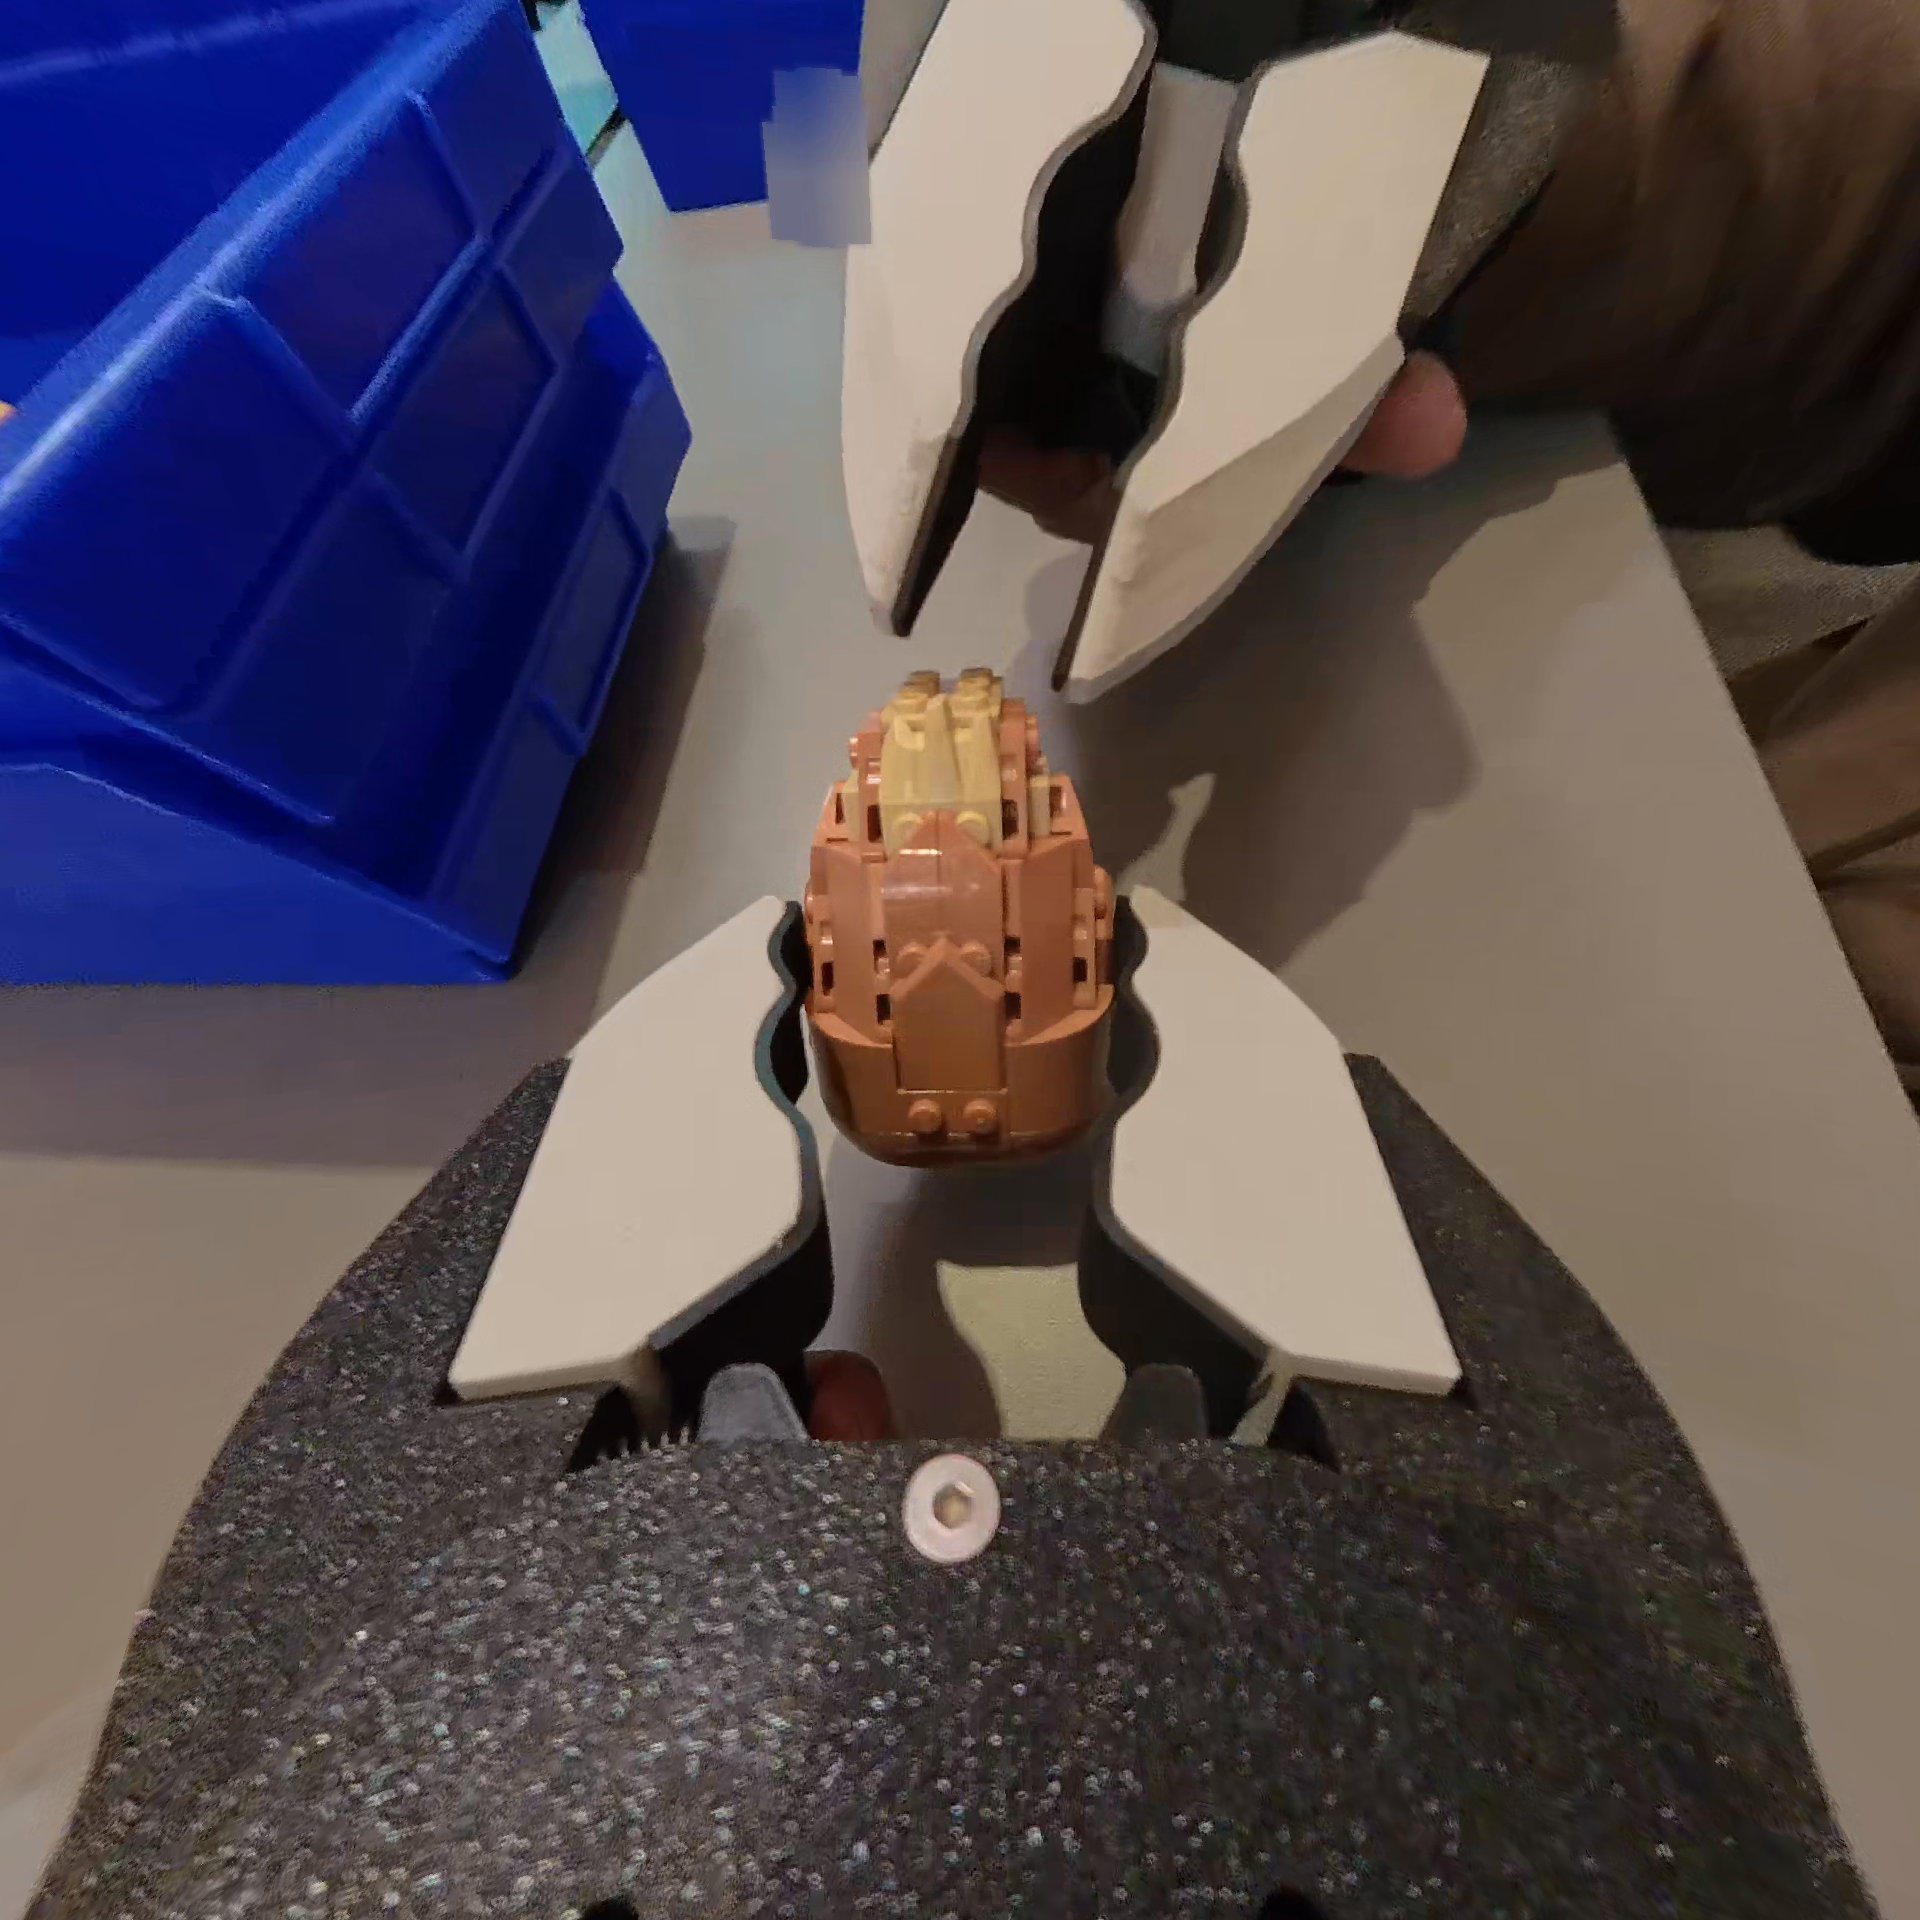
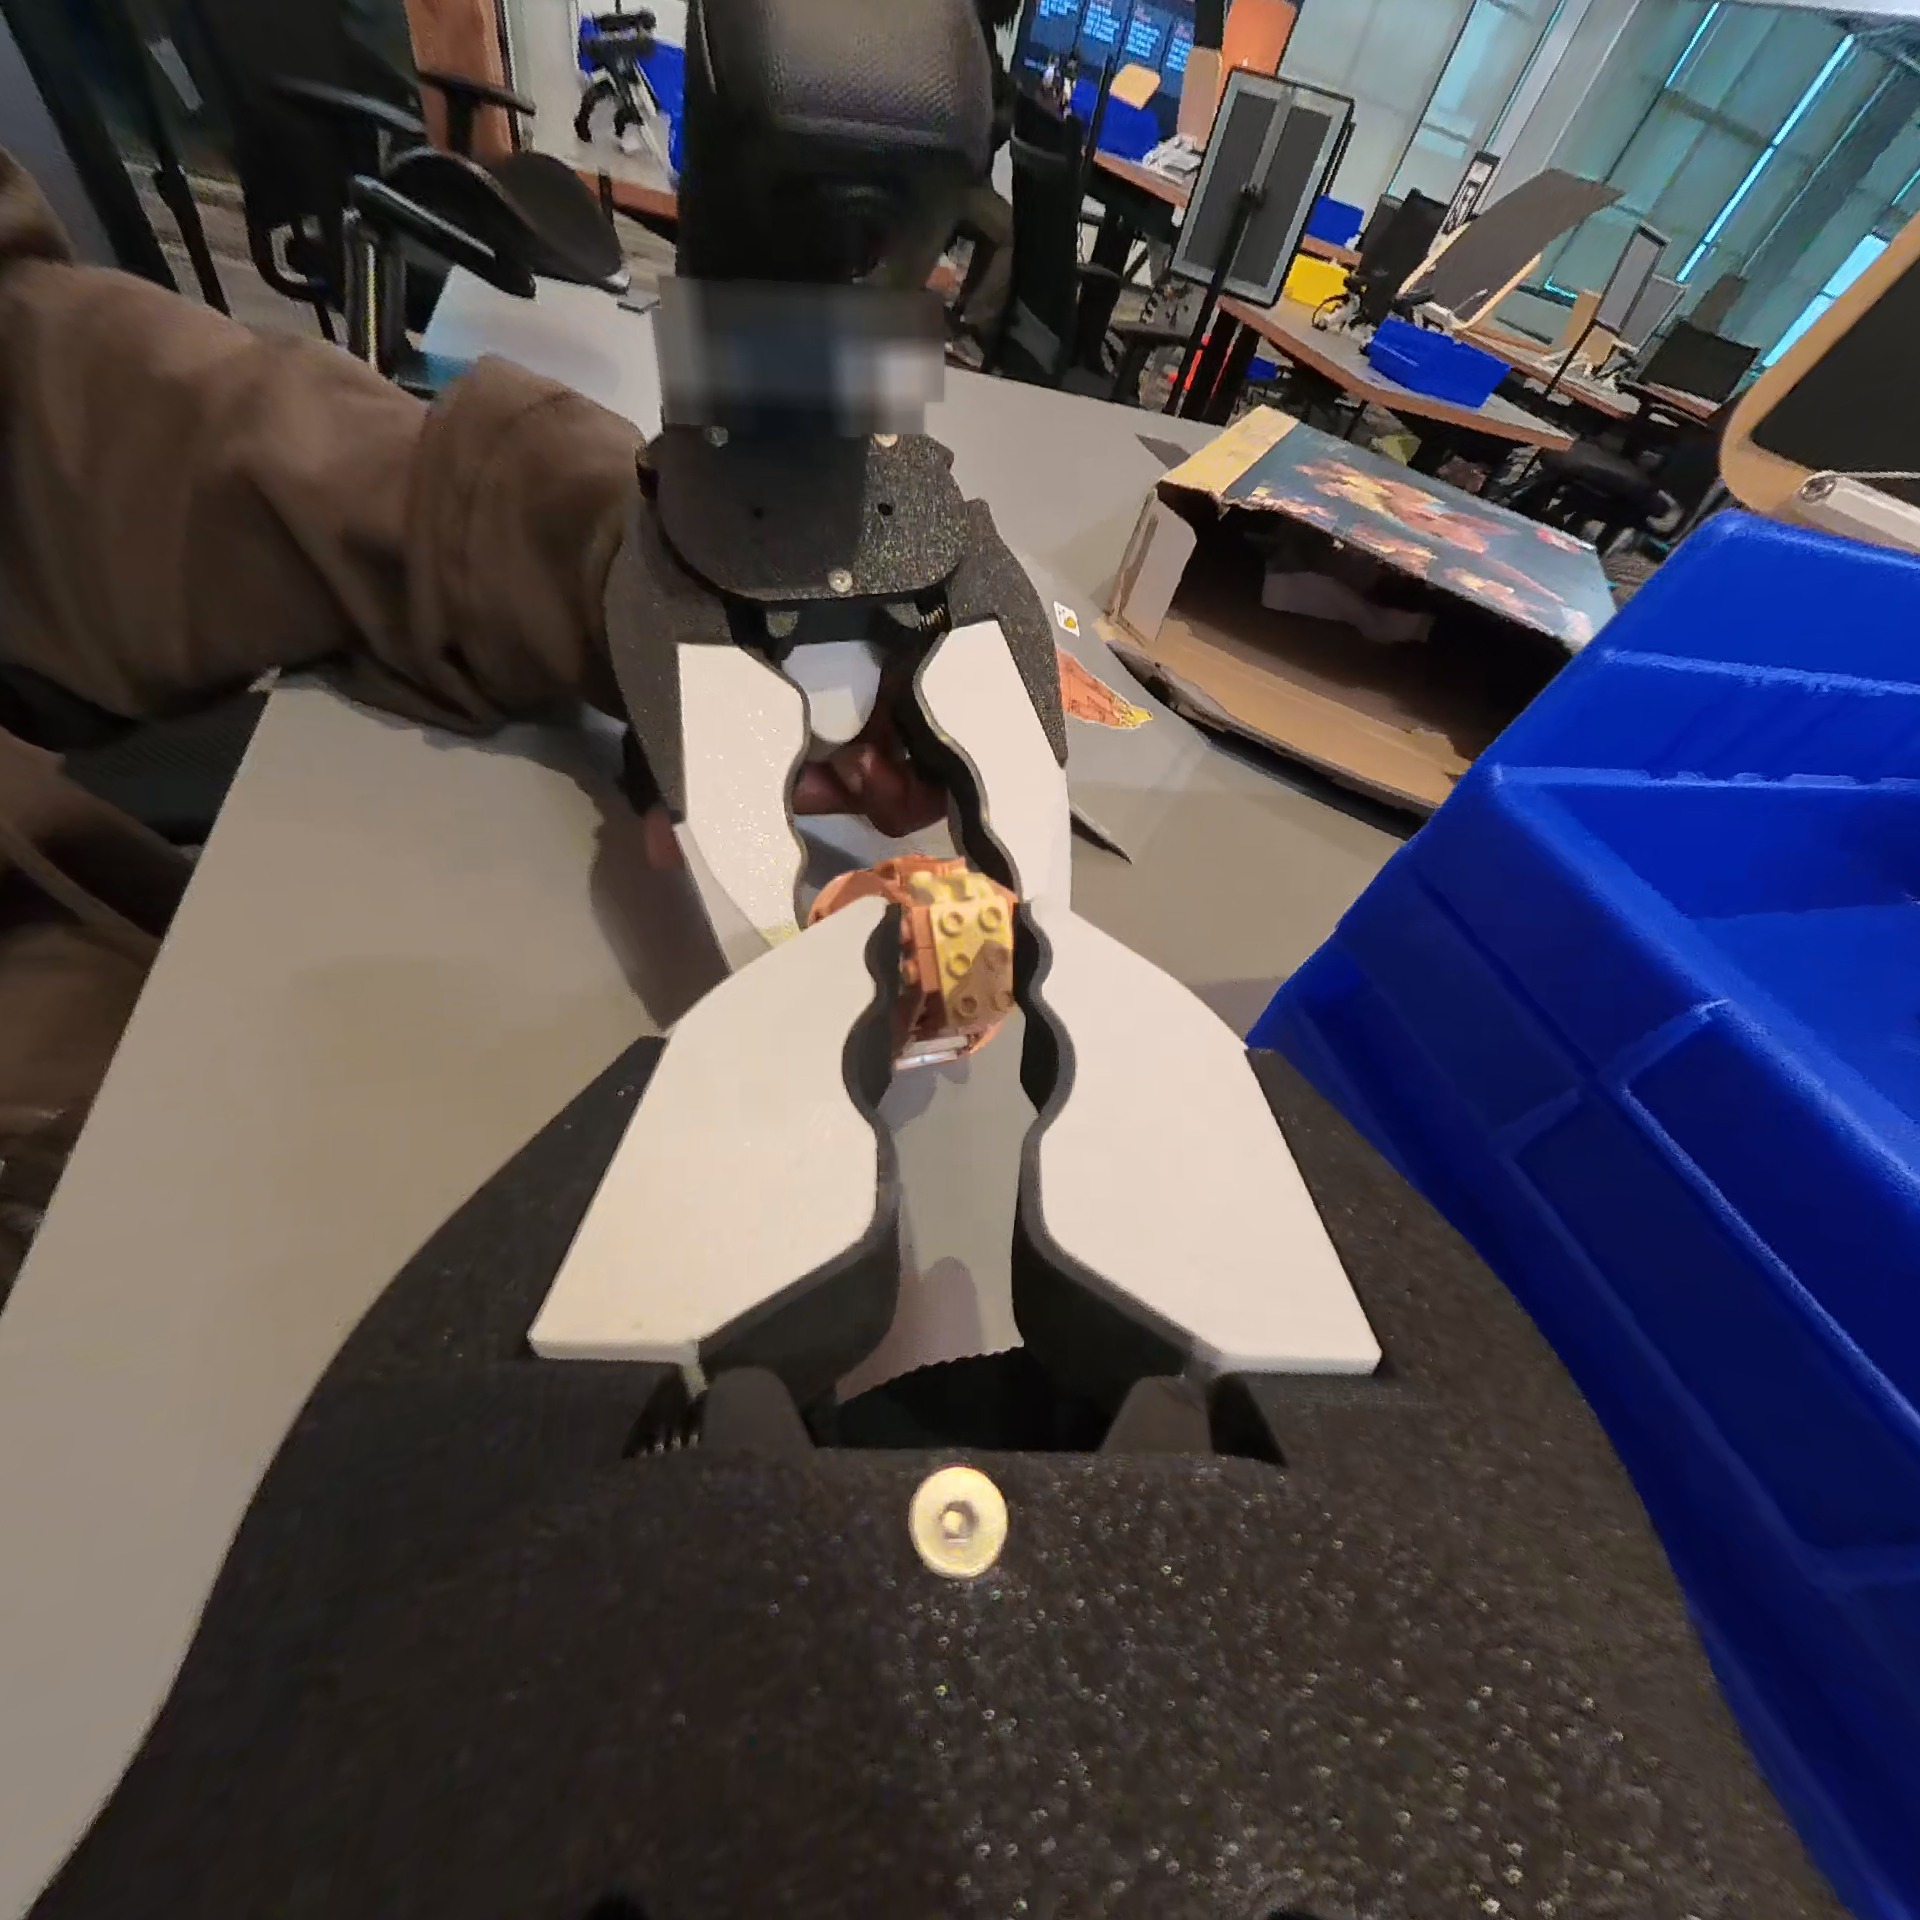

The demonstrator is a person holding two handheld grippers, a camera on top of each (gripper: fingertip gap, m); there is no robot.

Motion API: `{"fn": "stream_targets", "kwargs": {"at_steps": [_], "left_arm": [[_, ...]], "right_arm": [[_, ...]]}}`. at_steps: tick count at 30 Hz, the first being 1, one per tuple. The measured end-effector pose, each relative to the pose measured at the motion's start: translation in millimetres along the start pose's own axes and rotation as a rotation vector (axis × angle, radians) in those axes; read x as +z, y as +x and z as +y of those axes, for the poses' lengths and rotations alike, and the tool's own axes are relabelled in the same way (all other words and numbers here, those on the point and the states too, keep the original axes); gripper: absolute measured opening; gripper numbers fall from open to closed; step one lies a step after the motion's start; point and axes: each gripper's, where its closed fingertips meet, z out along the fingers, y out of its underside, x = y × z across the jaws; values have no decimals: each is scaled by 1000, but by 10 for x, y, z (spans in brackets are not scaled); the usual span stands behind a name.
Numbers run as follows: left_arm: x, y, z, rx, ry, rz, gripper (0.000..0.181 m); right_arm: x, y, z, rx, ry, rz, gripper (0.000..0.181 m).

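A brown and tan brick-built model (image 1: 951,966) is clamped between the pale fingers (image 1: 665,1132) of my left gripper (image 1: 956,914), just above the grey table (image 1: 1403,831). My right gripper (image 1: 982,655) comes in from the far side. It is open and empty, with its tips at the model's tan far end. In the right wrist view the model (image 2: 961,961) shows between the tips of my right gripper (image 2: 951,920). The left gripper (image 2: 909,904) faces it and holds the model from behind.
A large blue bin (image 1: 312,520) stands to the left of the model and also shows in the right wrist view (image 2: 1662,987). An open cardboard box (image 2: 1351,623) lies farther back. A brown sleeve (image 2: 260,520) rests on the table. The table edge (image 1: 1714,831) runs along the right. The left gripper's tips are roughly 5 centimeters from the right gripper's.
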Motion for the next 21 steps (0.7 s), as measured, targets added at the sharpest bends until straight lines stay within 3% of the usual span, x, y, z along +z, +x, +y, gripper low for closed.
{"fn": "stream_targets", "kwargs": {"at_steps": [8,21], "left_arm": [[46,-30,120,30,-83,-36,56],[39,-88,140,15,-92,-63,56]], "right_arm": [[69,11,182,-47,-95,22,20],[77,69,328,-43,-172,43,17]]}}
